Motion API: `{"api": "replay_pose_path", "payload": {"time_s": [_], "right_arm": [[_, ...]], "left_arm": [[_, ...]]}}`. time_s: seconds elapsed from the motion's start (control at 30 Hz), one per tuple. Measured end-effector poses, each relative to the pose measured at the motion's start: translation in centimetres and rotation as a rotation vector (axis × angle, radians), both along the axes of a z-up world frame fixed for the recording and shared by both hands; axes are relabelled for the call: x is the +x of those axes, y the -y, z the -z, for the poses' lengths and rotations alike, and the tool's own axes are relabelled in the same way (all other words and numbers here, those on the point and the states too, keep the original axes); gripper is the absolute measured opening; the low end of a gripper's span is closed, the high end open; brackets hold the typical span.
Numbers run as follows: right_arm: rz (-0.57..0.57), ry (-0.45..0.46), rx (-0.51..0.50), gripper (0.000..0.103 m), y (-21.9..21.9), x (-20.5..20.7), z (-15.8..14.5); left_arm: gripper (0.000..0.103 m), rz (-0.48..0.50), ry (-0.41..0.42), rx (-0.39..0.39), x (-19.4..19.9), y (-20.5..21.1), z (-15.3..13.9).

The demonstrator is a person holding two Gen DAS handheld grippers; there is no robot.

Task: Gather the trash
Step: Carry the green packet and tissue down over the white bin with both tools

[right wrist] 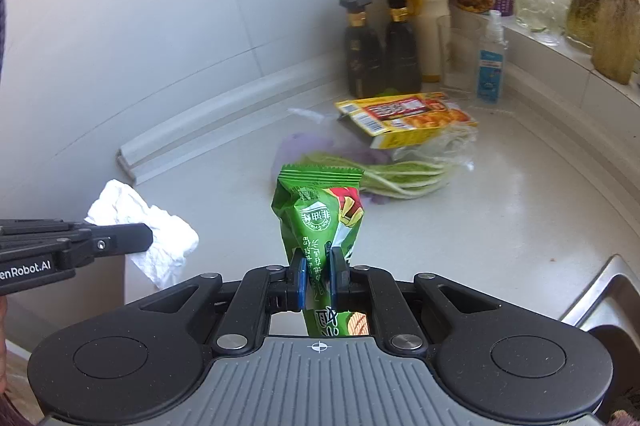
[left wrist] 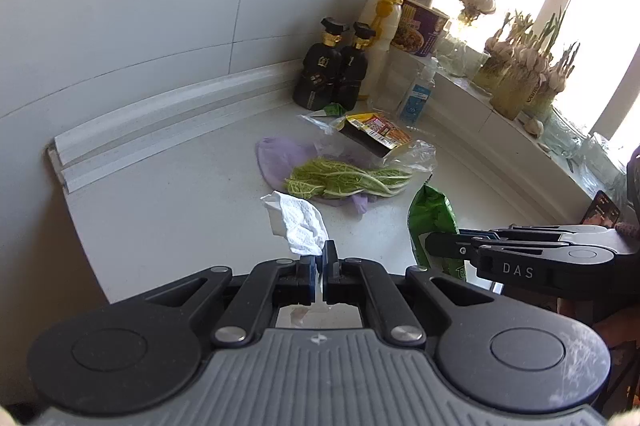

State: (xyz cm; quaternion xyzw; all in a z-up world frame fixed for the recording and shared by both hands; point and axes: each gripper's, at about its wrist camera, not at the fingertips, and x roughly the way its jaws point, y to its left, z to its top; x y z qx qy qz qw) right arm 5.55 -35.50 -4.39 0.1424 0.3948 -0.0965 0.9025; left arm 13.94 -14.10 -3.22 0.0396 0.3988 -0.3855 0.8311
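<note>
Left gripper pinched crumpled white paper tissue; right gripper clamped green snack wrapper, remaining litter lying ahead of both.

White, crinkled tissue. Green wrapper with white lettering and a red patch. Yellow box, red label, barcode stripes. Pale lilac bag under a veined yellow-green leaf. Two black bottles, gold collars. Cream bottle, yellow cap. Speckled off-white counter. Black grippers, blue pads.
</note>
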Motion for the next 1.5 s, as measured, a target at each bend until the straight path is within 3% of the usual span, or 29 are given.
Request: {"api": "replay_pose_path", "payload": {"time_s": [0.77,1.27,1.5], "right_arm": [[-0.227,-0.048,-0.007,0.009,-12.7,2.5,0.5],[-0.401,-0.099,-0.003,0.01,-20.7,4.1,2.1],[-0.504,-0.155,0.003,0.01,-25.3,5.4,4.9]], "left_arm": [[0.003,-0.276,-0.097,-0.076,-1.1,-13.0,1.9],[0.003,-0.434,-0.206,-0.06,-1.0,-19.9,6.3],[0.003,-0.497,-0.259,-0.04,-0.9,-22.7,9.4]]}}
